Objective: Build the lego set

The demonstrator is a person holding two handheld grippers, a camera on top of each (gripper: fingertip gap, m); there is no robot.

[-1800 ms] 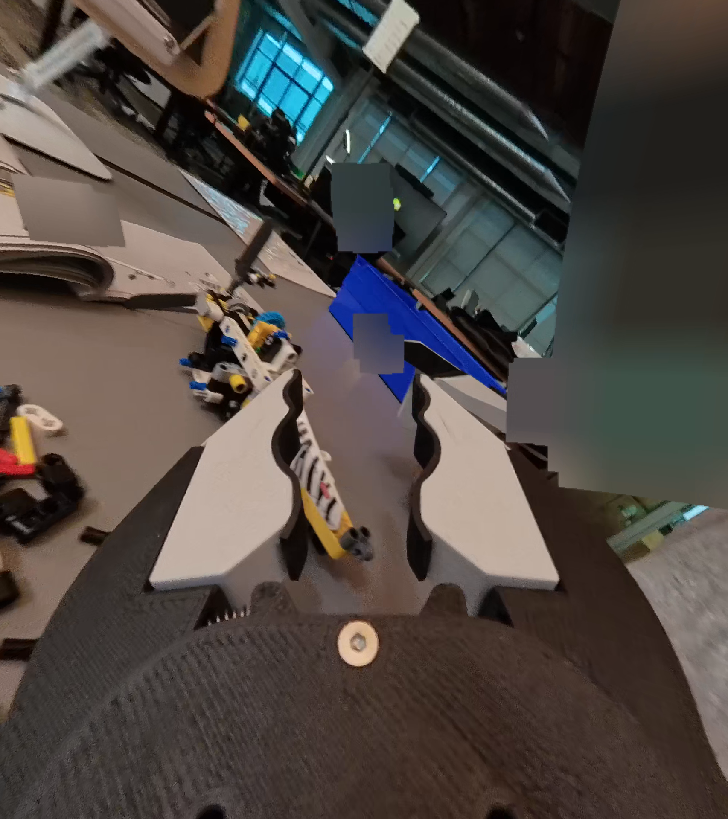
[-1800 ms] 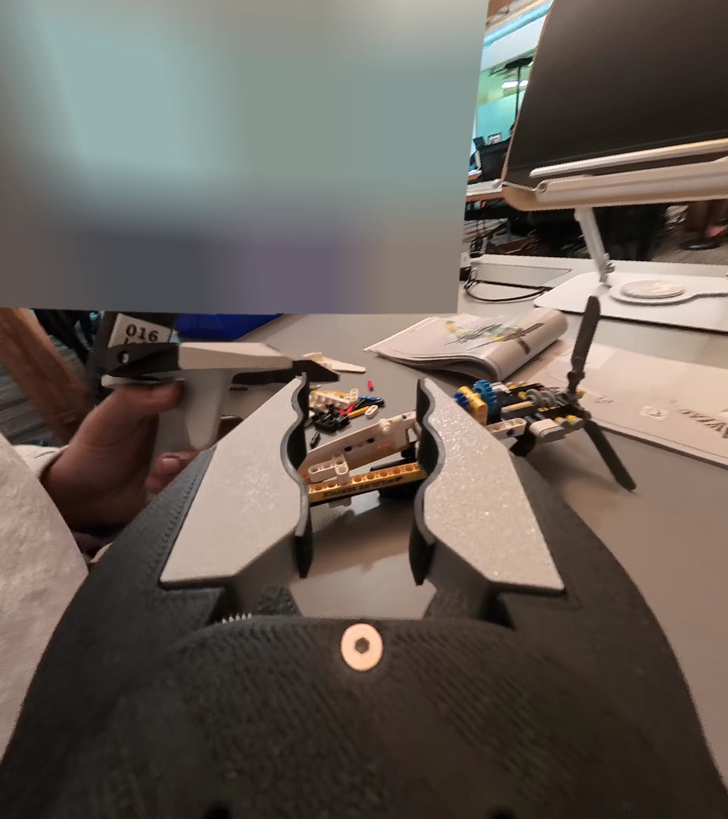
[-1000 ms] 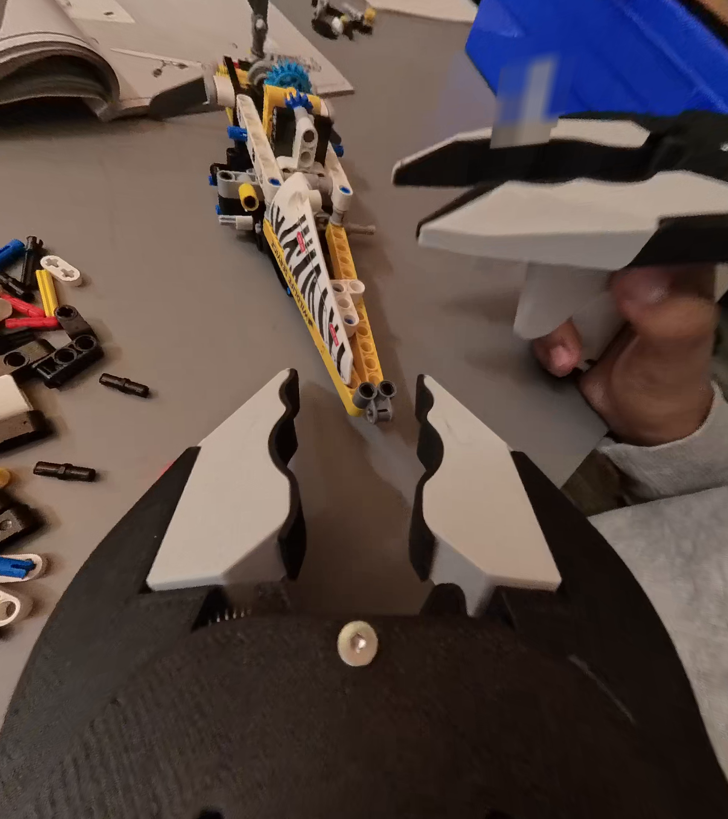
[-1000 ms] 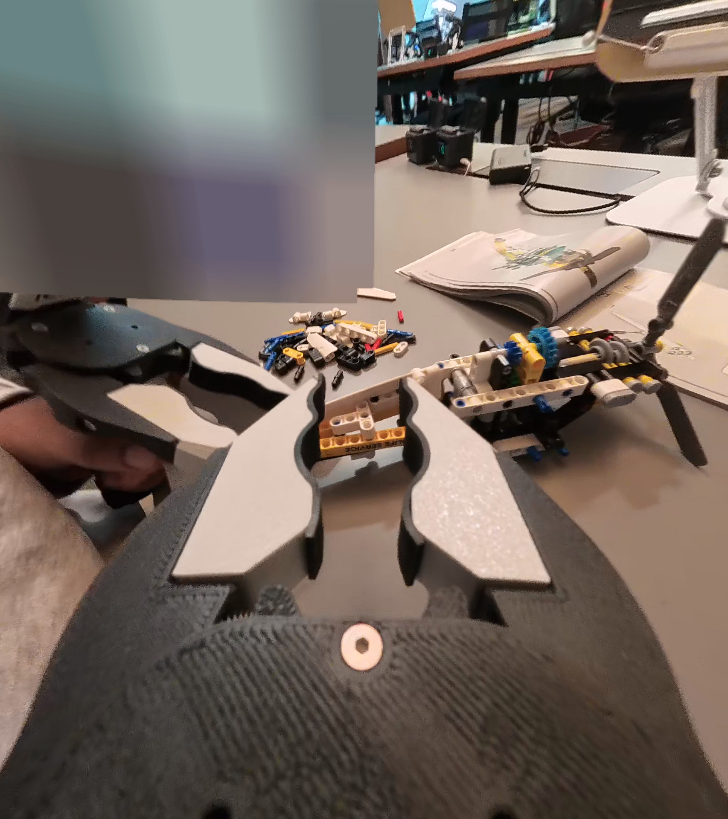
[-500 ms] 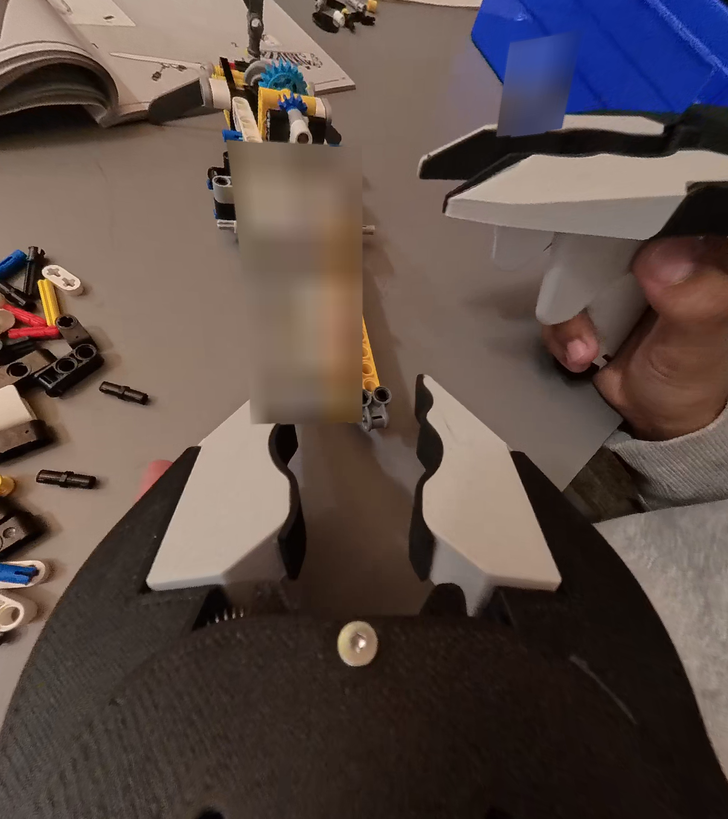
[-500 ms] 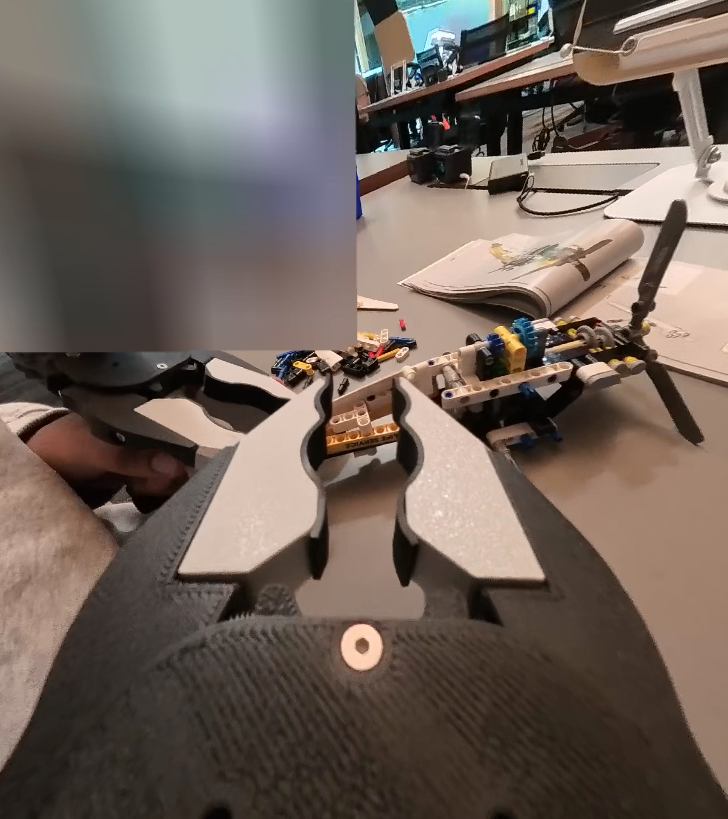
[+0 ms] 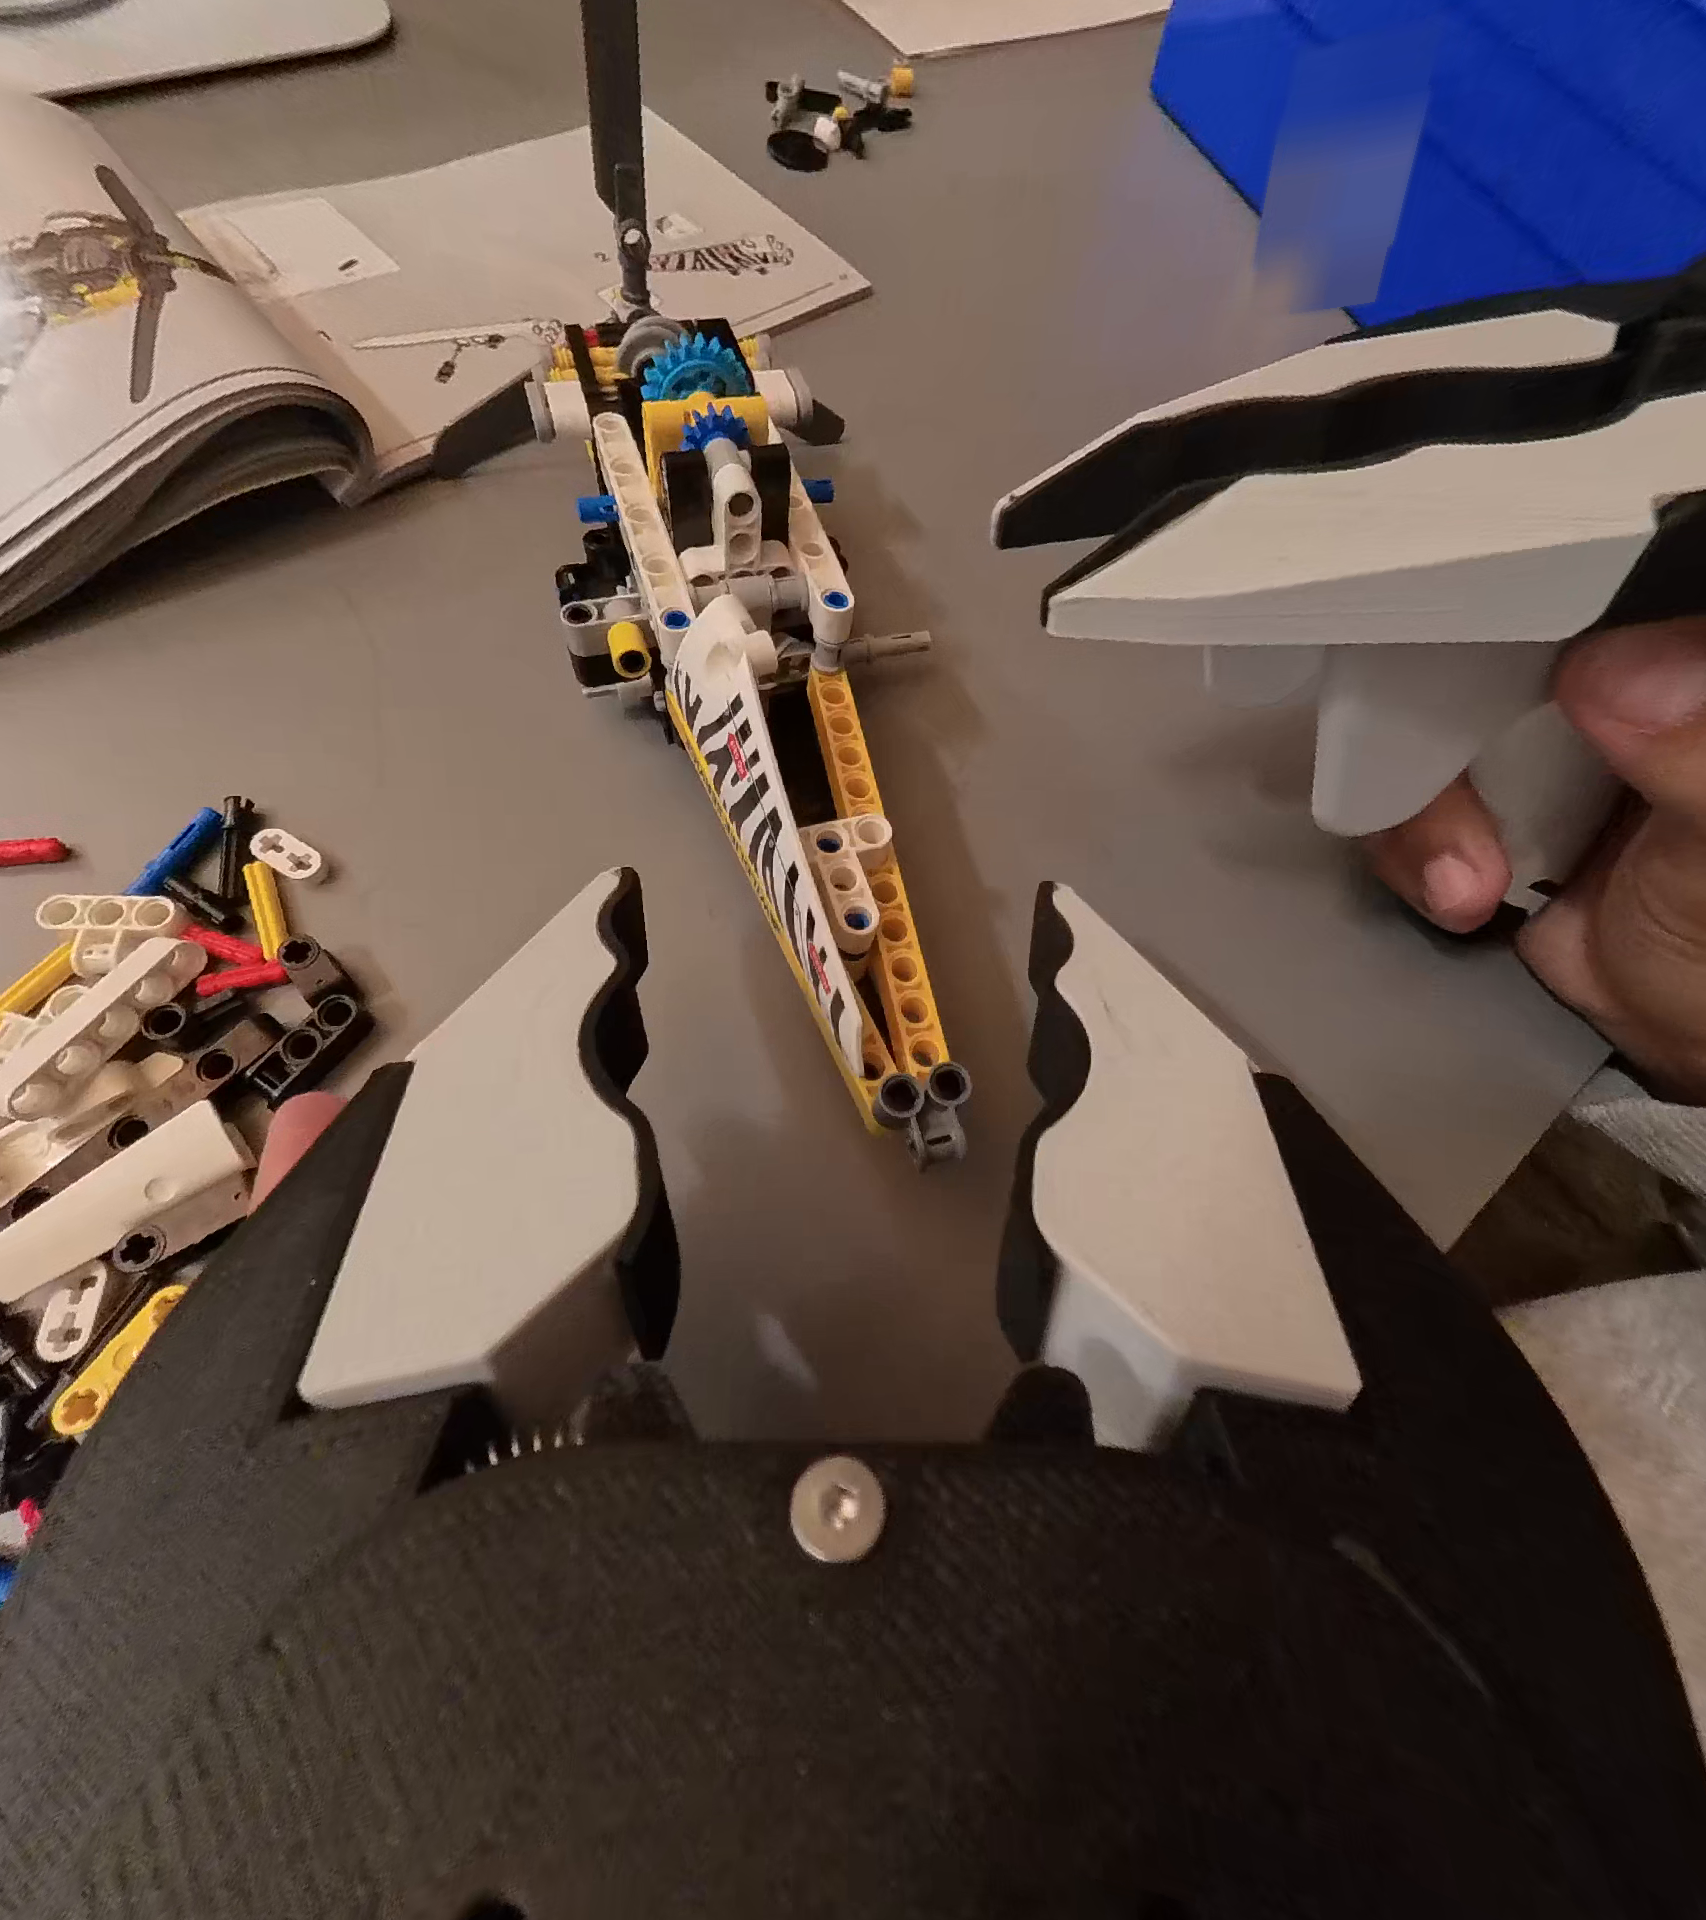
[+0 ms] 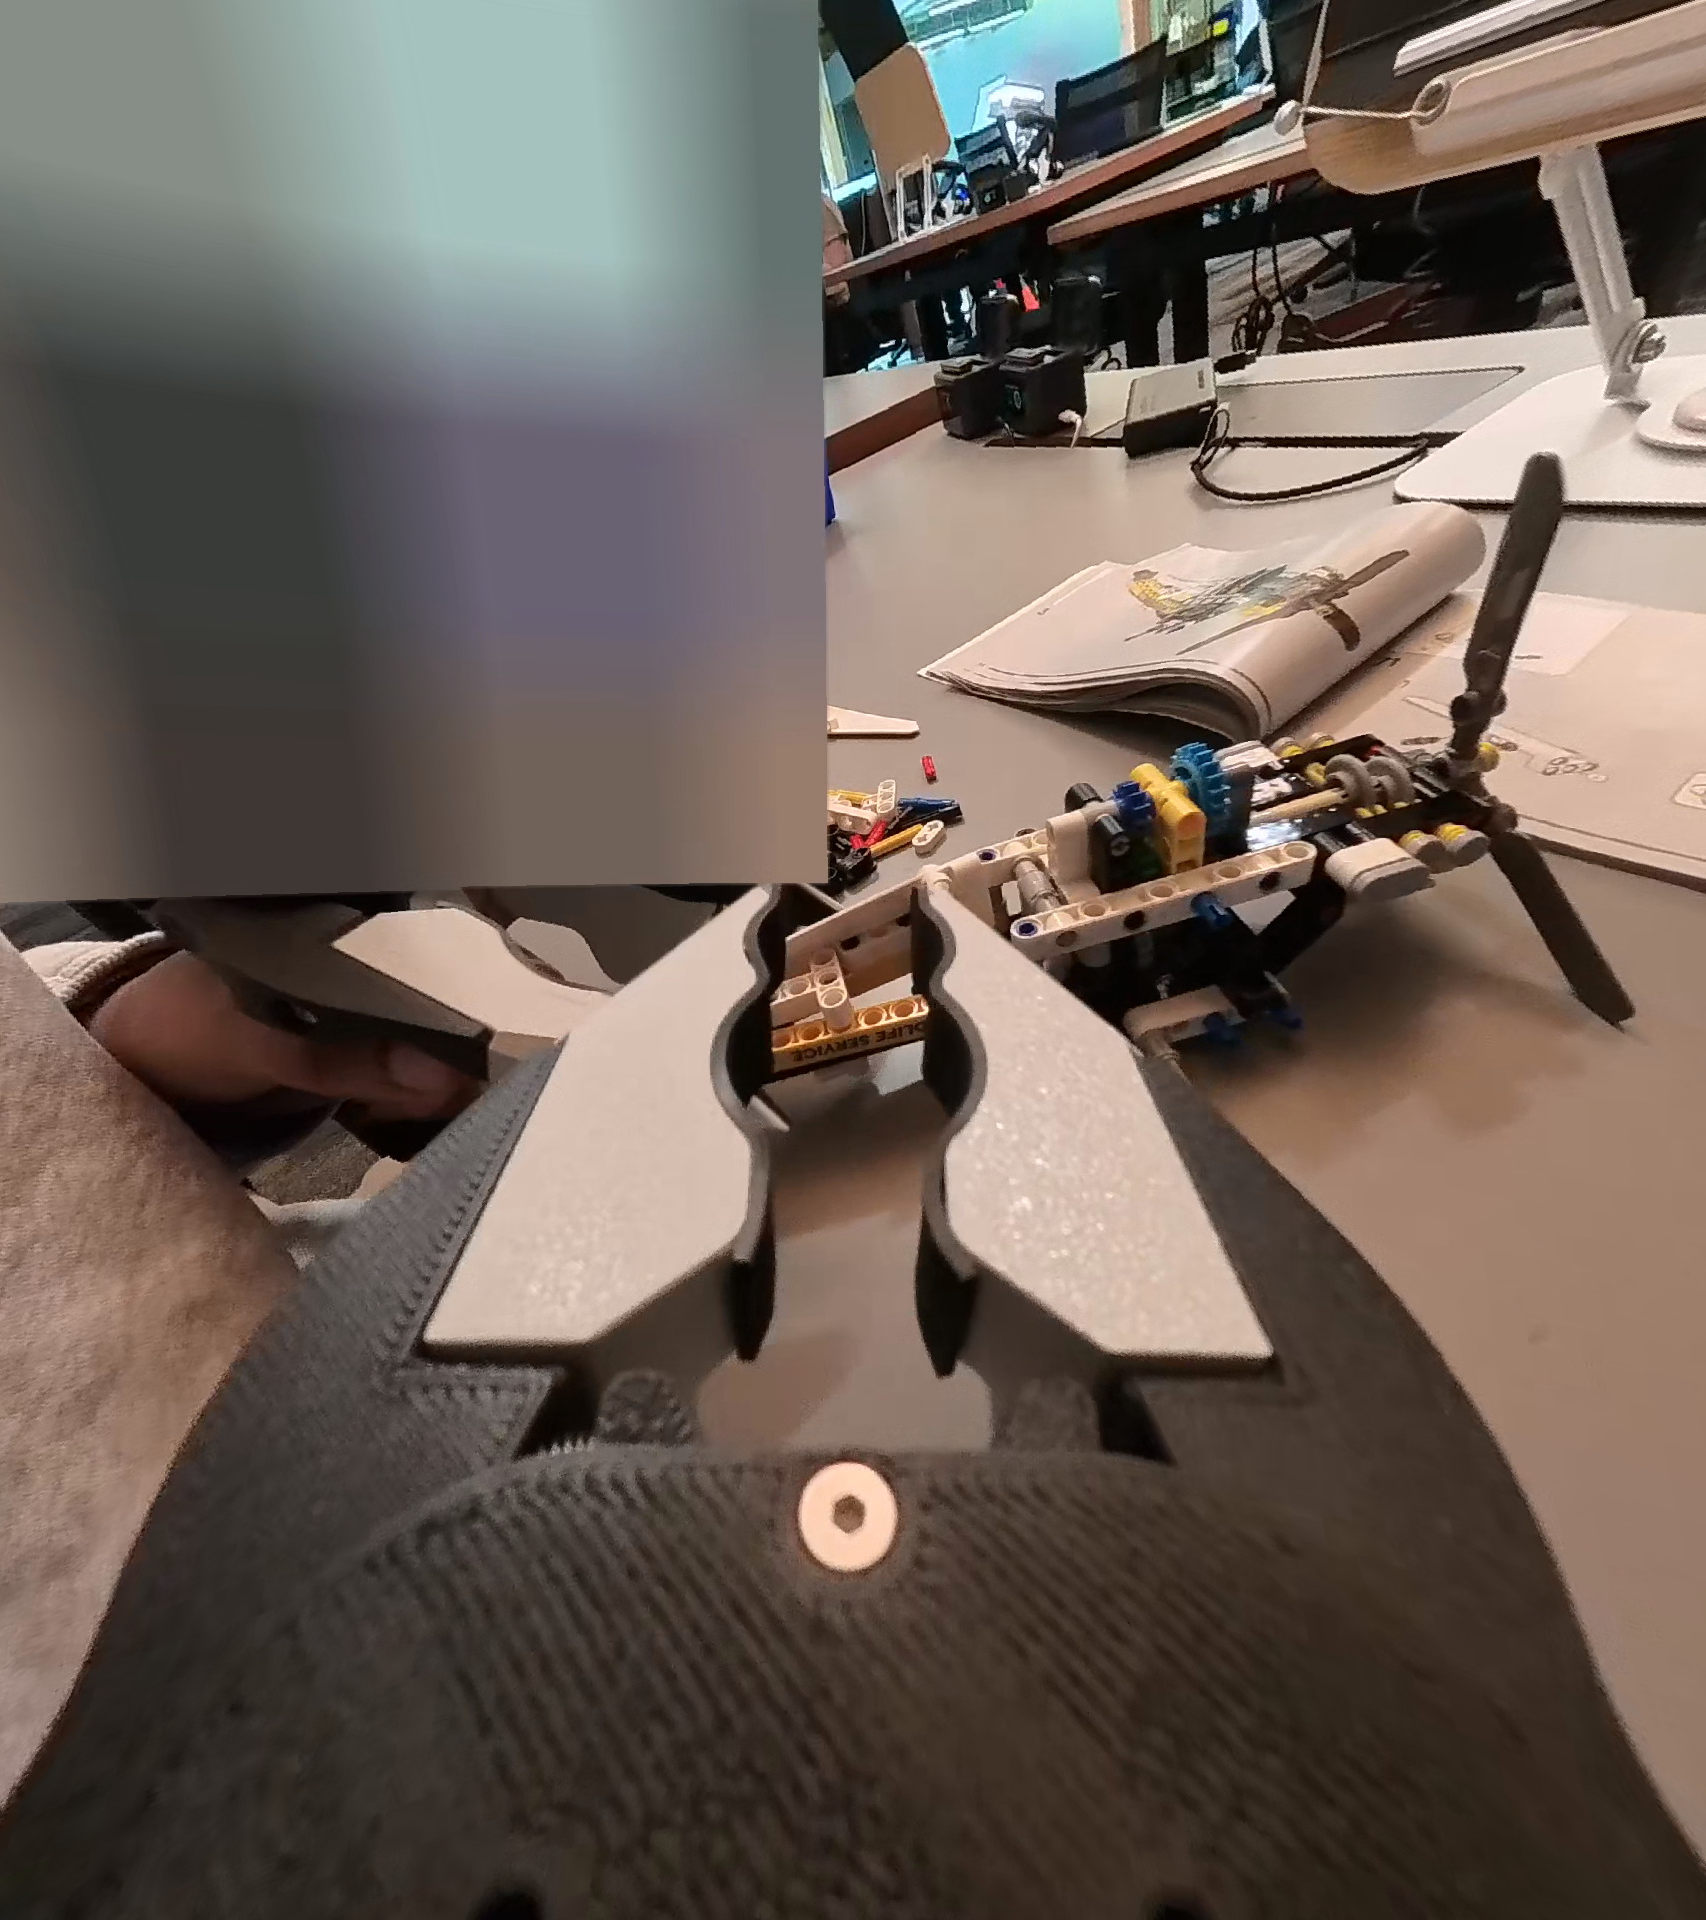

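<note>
The part-built lego model (image 7: 755,644), white, yellow and black with blue gears and a dark propeller, lies on the grey table (image 7: 433,707). Its zebra-striped tail points at me. My left gripper (image 7: 833,894) is open wide and empty, with the tail end (image 7: 922,1101) lying between its fingers, untouched. My right gripper (image 8: 847,914) is open only a narrow gap and empty, low over the table just short of the model's tail (image 8: 849,1003). It also shows in the left wrist view (image 7: 1067,561), right of the model, held by a hand.
A pile of loose lego pieces (image 7: 101,1060) lies left of the left gripper. An open instruction booklet (image 7: 101,343) lies behind, a blue bin (image 7: 1503,135) at the far right. A white stand (image 8: 1607,416) and cables sit far back. The table's edge (image 7: 1514,1122) is near the hand. The tips of one gripper are about 6 cm away from the tips of the other.
My left gripper has opened wider and now looks down on the model's tail. My right gripper's jaws have narrowed and it has come closer to the tail.
</note>
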